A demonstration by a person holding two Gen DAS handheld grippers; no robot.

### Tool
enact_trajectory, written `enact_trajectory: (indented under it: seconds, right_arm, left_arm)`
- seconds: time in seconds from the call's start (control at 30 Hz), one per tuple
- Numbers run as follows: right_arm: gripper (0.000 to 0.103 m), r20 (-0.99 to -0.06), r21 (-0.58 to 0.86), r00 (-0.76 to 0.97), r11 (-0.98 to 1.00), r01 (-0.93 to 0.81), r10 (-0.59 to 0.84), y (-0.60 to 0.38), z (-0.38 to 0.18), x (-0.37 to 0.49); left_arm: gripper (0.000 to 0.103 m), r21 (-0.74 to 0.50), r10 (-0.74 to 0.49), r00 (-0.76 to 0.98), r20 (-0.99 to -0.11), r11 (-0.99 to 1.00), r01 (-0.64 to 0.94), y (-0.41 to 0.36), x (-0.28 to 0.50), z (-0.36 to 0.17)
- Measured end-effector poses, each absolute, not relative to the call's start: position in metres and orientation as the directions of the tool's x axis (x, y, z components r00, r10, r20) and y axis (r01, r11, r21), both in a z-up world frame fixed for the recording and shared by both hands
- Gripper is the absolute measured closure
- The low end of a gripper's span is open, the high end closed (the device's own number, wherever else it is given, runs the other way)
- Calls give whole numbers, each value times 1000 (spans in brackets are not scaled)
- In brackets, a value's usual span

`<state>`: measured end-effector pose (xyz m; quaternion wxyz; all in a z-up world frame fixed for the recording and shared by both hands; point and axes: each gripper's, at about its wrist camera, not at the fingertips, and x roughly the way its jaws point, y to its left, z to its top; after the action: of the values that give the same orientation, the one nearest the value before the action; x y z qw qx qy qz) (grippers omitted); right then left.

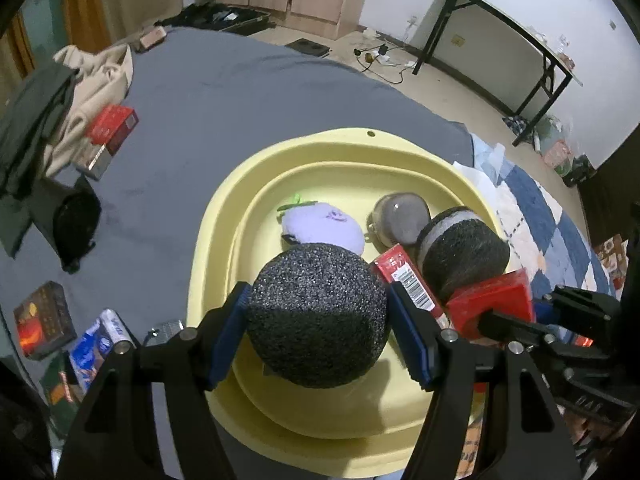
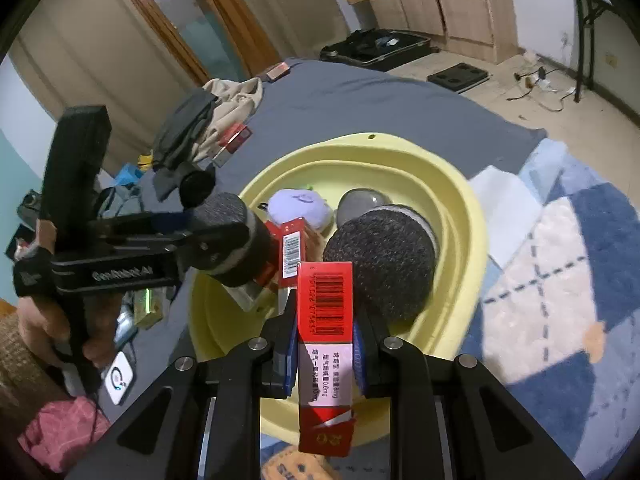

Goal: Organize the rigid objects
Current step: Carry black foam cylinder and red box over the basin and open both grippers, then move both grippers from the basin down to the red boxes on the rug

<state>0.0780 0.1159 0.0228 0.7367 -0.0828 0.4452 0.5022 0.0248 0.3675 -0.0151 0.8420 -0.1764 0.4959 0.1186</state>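
**Both grippers loaded above the yellow basin**

The left gripper [image 1: 318,320] is clamped on a black foam cylinder [image 1: 318,316], blue pads pressed to both of its sides. The right gripper [image 2: 325,344] grips a red rectangular carton with a barcode [image 2: 326,320] at a narrow setting. Both loads hang over the pale yellow plastic basin [image 1: 320,148] on the grey bedsheet [image 1: 224,100]. Inside it lie a second black foam cylinder with a grey band [image 1: 464,248], another red carton [image 1: 408,280], a lilac plush toy [image 1: 324,226] and a grey rounded pouch [image 1: 400,218].

left gripper [image 1: 318,320] jaws clamped, right gripper [image 2: 326,344] clamped
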Motion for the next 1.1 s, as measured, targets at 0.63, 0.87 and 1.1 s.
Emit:
enact_trajectory:
  seconds: [0.63, 0.87, 1.1]
  right_arm:
    - [13, -661, 286, 182, 469, -836, 728, 117, 28, 66]
    - [0, -604, 296, 320, 578, -760, 730, 32, 49, 69]
    - [0, -626, 212, 464, 709, -672, 627, -91, 45, 65]
  left_arm:
    - [0, -221, 62, 589, -806, 891, -396, 369, 17, 25]
    - [0, -234, -53, 630, -775, 950, -207, 300, 53, 60]
    - [0, -280, -286, 558, -779, 955, 100, 176, 100, 49]
